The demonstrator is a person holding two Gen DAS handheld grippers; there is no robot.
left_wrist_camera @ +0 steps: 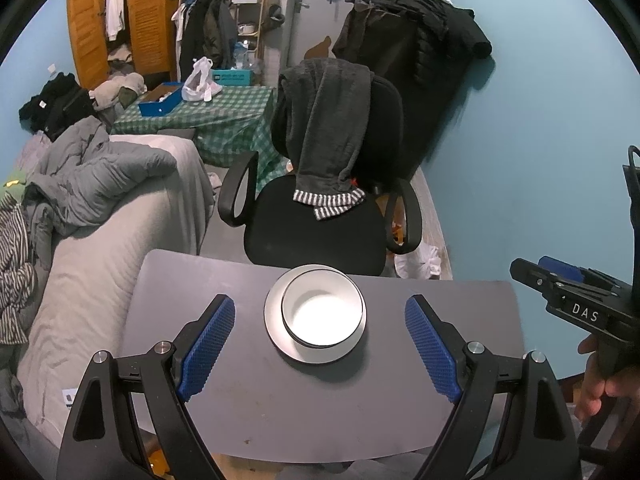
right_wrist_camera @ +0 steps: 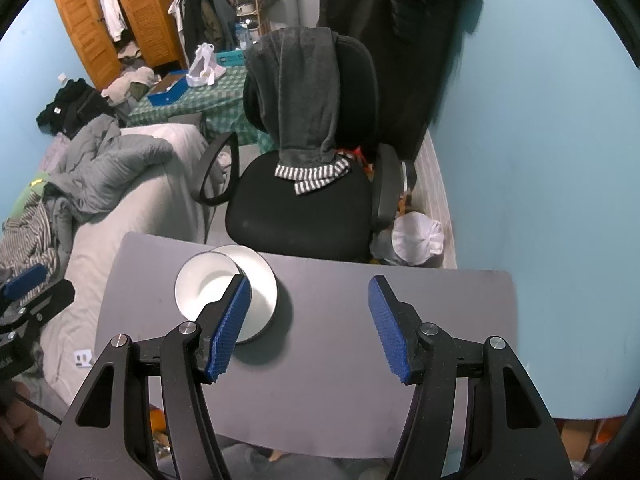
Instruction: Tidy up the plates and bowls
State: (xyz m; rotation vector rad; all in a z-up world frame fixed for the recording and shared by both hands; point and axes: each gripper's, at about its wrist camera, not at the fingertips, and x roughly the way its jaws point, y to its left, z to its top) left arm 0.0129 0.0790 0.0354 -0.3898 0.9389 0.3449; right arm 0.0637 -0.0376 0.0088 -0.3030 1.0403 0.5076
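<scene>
A white bowl (left_wrist_camera: 323,311) sits inside a grey plate (left_wrist_camera: 276,332) near the far edge of the small grey table (left_wrist_camera: 248,412). My left gripper (left_wrist_camera: 320,344) hovers above and in front of the stack, open, with the bowl seen between its blue pads (left_wrist_camera: 208,344) and nothing touching them. In the right wrist view the bowl (right_wrist_camera: 200,290) and plate (right_wrist_camera: 262,292) lie left of centre, partly behind my right gripper's left pad (right_wrist_camera: 230,328). The right gripper (right_wrist_camera: 310,330) is open and empty over bare table (right_wrist_camera: 332,380). That right gripper (left_wrist_camera: 560,284) also shows at the left view's right edge, held by a hand (left_wrist_camera: 596,392).
A black office chair (left_wrist_camera: 320,216) with a dark garment draped over it stands just beyond the table. A grey bed (left_wrist_camera: 100,248) with bedding lies to the left. The blue wall (left_wrist_camera: 540,160) runs along the right. A white bag (right_wrist_camera: 418,238) sits on the floor beside the chair.
</scene>
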